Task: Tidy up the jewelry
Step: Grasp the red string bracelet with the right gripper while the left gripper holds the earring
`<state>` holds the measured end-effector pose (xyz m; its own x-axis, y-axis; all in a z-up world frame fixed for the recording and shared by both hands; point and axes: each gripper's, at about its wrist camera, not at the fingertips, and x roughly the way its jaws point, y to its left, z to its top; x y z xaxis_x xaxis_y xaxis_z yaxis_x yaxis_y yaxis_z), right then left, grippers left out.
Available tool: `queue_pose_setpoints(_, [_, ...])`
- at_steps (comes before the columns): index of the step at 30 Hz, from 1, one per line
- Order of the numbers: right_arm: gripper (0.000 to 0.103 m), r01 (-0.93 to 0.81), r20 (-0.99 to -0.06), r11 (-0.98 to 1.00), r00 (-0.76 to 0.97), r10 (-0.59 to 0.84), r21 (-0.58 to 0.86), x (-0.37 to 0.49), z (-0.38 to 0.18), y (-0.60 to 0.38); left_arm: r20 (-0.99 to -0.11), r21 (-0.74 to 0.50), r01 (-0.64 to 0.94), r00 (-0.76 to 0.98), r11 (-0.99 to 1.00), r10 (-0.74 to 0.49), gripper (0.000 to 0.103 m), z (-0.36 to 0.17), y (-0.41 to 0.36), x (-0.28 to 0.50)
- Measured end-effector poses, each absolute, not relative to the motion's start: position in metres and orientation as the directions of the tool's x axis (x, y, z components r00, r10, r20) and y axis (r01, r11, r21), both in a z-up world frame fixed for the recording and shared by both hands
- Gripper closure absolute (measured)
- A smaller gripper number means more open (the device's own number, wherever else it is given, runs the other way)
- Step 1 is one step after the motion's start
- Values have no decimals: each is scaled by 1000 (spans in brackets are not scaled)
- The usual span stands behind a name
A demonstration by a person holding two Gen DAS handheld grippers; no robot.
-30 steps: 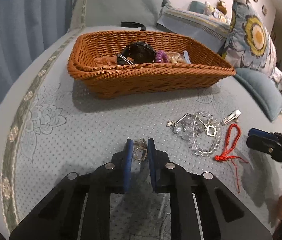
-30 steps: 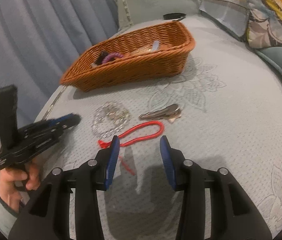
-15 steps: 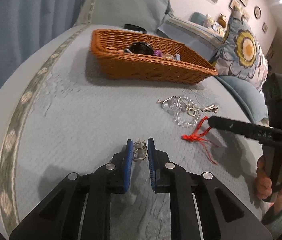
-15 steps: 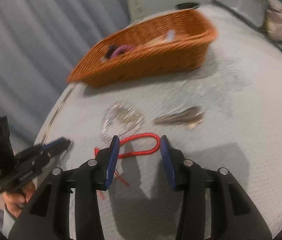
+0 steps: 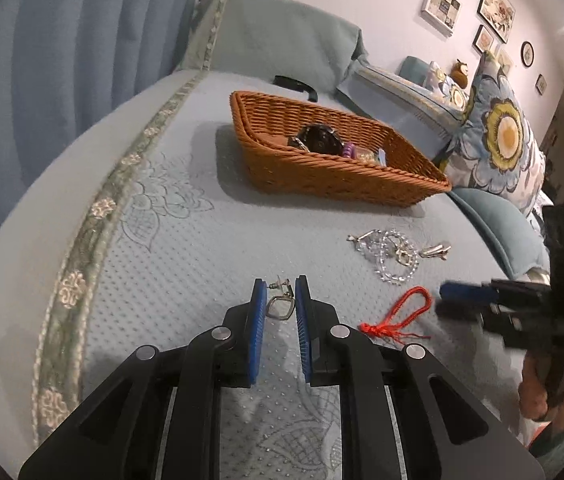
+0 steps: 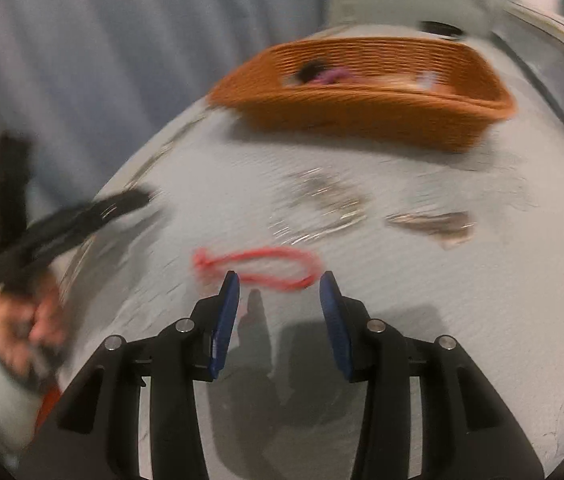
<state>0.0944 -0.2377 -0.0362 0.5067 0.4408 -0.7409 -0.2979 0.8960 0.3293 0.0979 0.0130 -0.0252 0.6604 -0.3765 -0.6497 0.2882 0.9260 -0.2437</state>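
Observation:
My left gripper (image 5: pixel 281 295) is shut on a small silver earring (image 5: pixel 280 303), held above the bedspread. Beyond it stands a brown wicker basket (image 5: pixel 334 172) with a dark round piece, a purple band and other items inside. A clear bead bracelet (image 5: pixel 392 254), a silver hair clip (image 5: pixel 436 250) and a red cord (image 5: pixel 408 312) lie on the bed to the right. My right gripper (image 6: pixel 279 294) is open just short of the red cord (image 6: pixel 258 266), nothing between its fingers. The right wrist view is blurred; the basket (image 6: pixel 362 108) sits at its top.
A blue curtain (image 5: pixel 62 60) hangs on the left past the bed's embroidered border (image 5: pixel 94 216). Pillows (image 5: pixel 498 148) are stacked at the back right. A black strap (image 5: pixel 296 86) lies behind the basket. A person's hand (image 6: pixel 26 320) holds the left gripper at the right wrist view's left edge.
The left gripper, still shut on the earring, has drawn back from the basket and swung left. The right gripper has closed in on the red cord.

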Motion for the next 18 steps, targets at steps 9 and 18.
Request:
queue_pose_setpoints(9, [84, -346, -787, 898, 458, 414, 271, 108, -40, -212, -615, -251, 307, 681, 918, -397, 90, -10, 20, 94])
queue_pose_setpoints(18, [84, -427, -795, 850, 375, 477, 309, 34, -42, -174, -587, -290, 317, 687, 903, -429, 90, -1, 27, 89])
